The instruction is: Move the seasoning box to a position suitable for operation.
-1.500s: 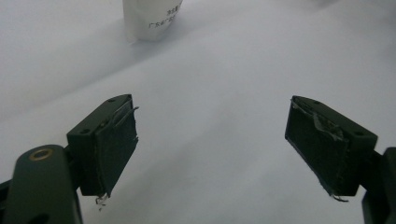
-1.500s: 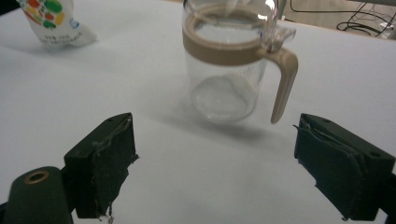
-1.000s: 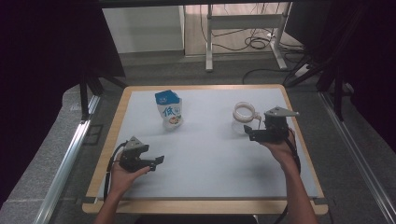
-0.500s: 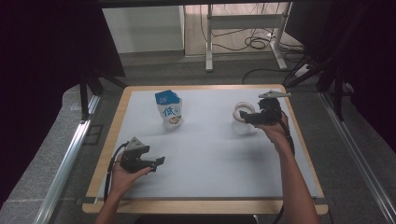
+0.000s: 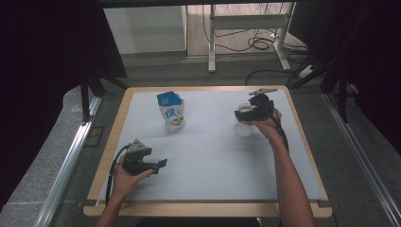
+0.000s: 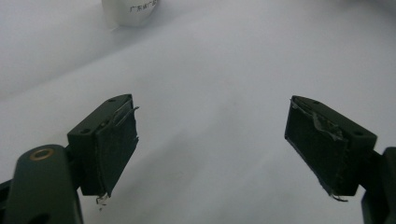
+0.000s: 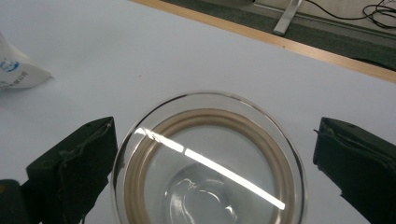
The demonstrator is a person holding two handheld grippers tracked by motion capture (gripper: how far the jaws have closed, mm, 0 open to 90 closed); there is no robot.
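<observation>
White sheet covers my wooden-edged table (image 5: 302, 142), the biggest thing before me. On its far left part stands a white pouch with a blue top (image 5: 171, 112); it bears a large blue character, and the smaller print I cannot read. Right of it sits a clear round glass jar with a tan ring inside its mouth (image 7: 208, 163), between the spread jaws of my right gripper (image 5: 247, 113), apart from both pads. My left gripper (image 6: 210, 149) rests near me, jaws wide apart.
</observation>
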